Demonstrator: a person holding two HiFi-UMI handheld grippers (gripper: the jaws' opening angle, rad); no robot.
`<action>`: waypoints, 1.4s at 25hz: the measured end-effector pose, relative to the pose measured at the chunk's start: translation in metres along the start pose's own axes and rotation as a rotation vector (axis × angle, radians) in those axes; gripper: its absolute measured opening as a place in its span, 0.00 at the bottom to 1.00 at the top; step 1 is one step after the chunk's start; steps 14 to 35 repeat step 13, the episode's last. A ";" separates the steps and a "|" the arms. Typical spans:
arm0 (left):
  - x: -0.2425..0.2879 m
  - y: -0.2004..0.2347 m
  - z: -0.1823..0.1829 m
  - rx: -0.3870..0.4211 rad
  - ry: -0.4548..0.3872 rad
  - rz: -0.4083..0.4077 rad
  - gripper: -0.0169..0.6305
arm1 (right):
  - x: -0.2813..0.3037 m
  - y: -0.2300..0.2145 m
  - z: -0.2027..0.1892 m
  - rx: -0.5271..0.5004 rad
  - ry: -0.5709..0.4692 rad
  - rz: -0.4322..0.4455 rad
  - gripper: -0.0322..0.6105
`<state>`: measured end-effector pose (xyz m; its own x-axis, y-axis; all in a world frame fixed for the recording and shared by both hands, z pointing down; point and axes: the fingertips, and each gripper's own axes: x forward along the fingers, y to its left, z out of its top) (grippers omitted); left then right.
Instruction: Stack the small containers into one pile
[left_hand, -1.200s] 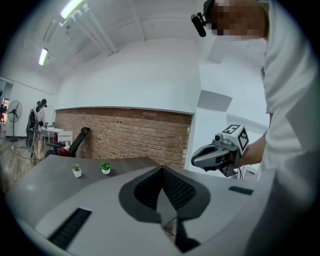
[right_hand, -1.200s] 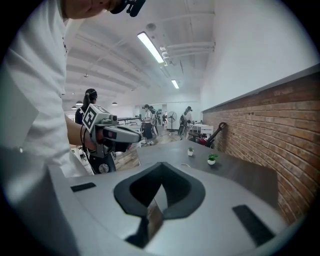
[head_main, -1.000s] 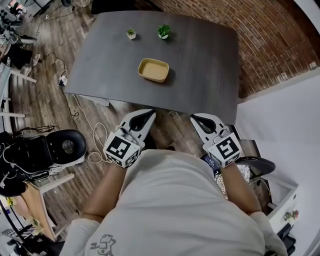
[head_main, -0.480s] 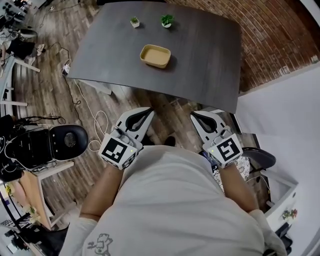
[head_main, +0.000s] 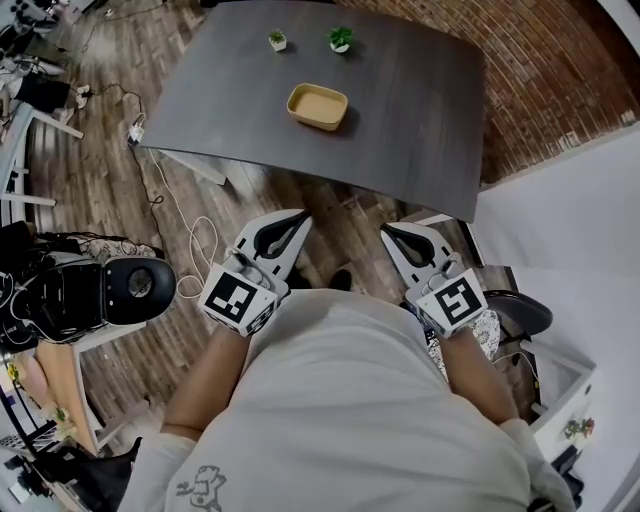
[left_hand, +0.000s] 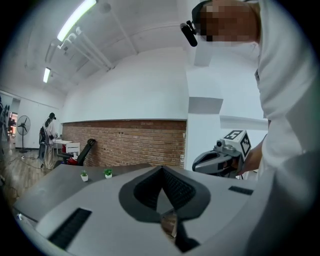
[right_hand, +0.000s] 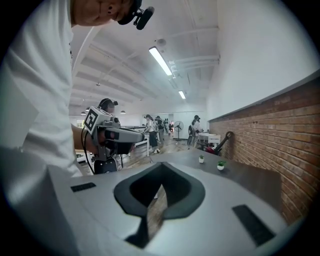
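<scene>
A tan, shallow container sits alone on the dark grey table; whether it is one piece or several nested ones cannot be told from here. Both grippers hang off the table's near edge, over the wooden floor, close to the person's chest. My left gripper is shut with nothing in it, its jaws meeting in the left gripper view. My right gripper is also shut and empty. Each gripper shows in the other's view: the right gripper, the left gripper.
Two tiny potted plants stand at the table's far side. A black chair and cables lie on the floor at left. A brick wall runs at right. People stand far off.
The table and container have slid up and away in the head view as the person shifted back. Both grippers stay shut near the body.
</scene>
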<state>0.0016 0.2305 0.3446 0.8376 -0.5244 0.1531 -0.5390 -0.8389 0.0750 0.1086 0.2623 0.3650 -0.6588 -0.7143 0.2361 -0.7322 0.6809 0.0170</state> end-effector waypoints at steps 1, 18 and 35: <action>-0.002 -0.002 0.000 0.003 -0.002 -0.002 0.04 | -0.001 0.003 0.000 -0.002 -0.005 0.004 0.06; -0.012 -0.016 0.005 0.008 -0.006 -0.038 0.04 | -0.006 0.017 0.005 -0.008 -0.022 0.003 0.06; -0.012 -0.016 0.005 0.008 -0.006 -0.038 0.04 | -0.006 0.017 0.005 -0.008 -0.022 0.003 0.06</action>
